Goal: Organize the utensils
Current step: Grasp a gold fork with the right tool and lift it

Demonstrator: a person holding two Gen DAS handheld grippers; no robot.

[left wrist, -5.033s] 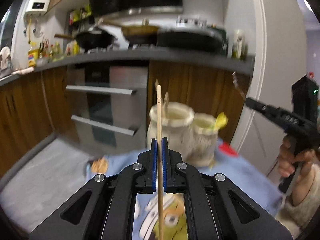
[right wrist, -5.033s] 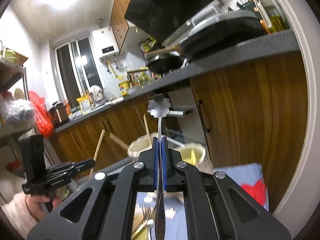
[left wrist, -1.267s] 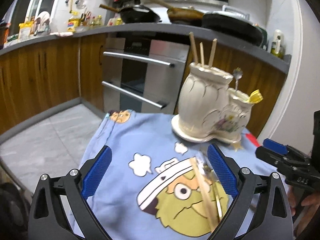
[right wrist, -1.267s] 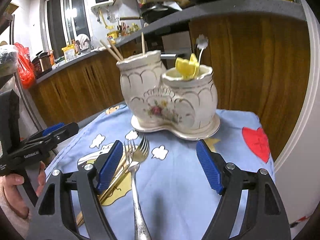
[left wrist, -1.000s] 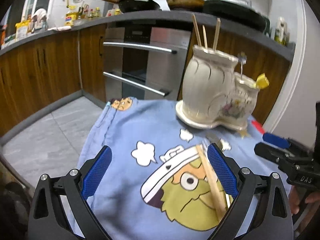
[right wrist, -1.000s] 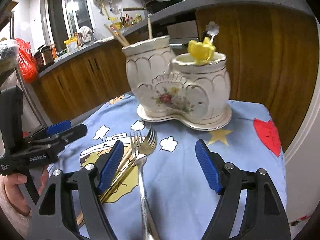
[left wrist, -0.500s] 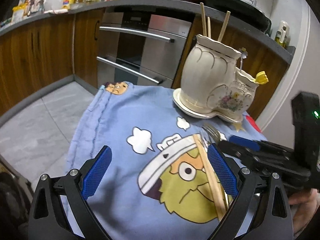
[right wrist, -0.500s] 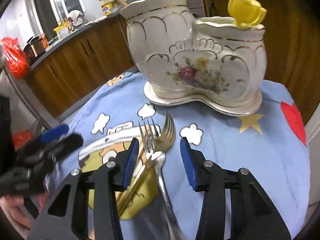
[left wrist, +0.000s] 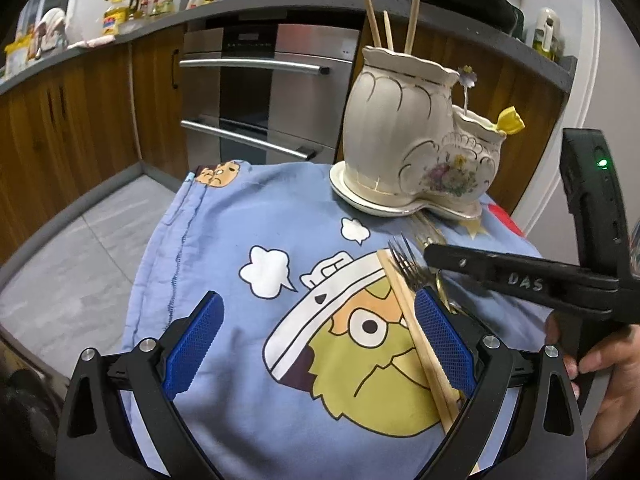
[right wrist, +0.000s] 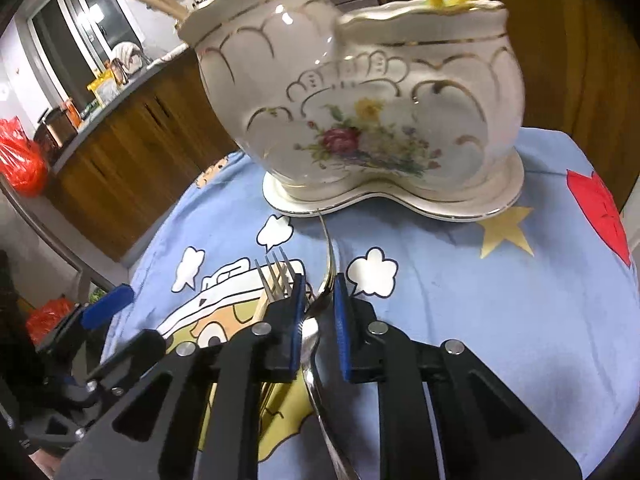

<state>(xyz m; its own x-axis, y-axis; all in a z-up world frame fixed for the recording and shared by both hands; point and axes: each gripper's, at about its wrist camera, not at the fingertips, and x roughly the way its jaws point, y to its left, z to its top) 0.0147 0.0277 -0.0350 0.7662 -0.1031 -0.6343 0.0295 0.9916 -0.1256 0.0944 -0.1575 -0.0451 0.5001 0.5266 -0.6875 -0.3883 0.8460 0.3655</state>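
- Right gripper: jaws closing around a silver fork lying on the blue cloth, pads not yet touching.
- Left gripper: jaws wide apart, empty.
- Ceramic holder: upright just beyond the fork.
- Chopsticks: flat on cloth.

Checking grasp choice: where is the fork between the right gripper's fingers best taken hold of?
At the neck of the fork, just behind its head, from above, pads across it. The handle lies flat on the cloth, the neck arches clear, and a second fork crowds its left. The right gripper, jaws closing, straddles that spot.
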